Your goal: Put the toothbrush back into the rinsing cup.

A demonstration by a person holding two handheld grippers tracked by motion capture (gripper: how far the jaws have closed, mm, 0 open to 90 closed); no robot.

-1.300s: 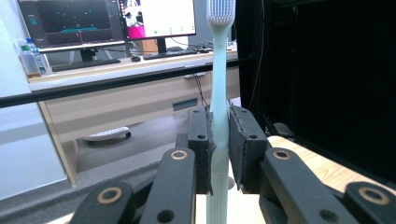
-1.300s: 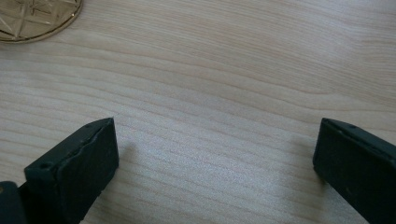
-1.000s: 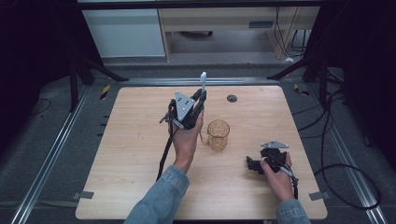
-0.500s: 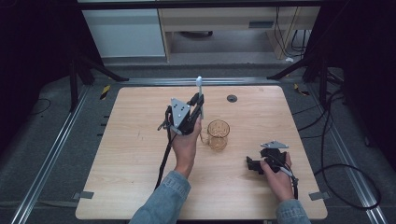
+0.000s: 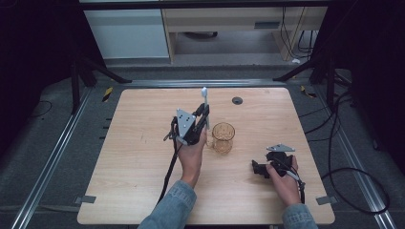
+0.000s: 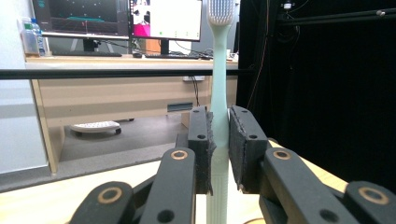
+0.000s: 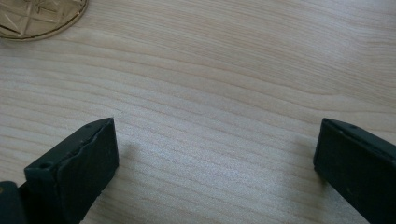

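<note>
Left gripper (image 6: pixel 219 144) clamping toothbrush (image 6: pixel 219 84) upright beside amber glass cup (image 5: pixel 223 137).
Keeping the handle vertical is advisable; right gripper (image 7: pixel 215 172) is resting open near the bench's right edge.

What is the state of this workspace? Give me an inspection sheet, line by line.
Surface: wooden table, bare wood, small dark round fitting near the far edge.
Job's things: toothbrush upright, bristles up; amber glass cup standing mid-table.
Clutter: nothing seen.
Grippers: left gripper raised beside the cup, jaws shut on the toothbrush handle; right gripper low over the table, jaws open, nothing between them.
Cables: one trails from each gripper; more loop on the floor at right.
Surroundings: desk with monitors beyond, dark stands either side.
</note>
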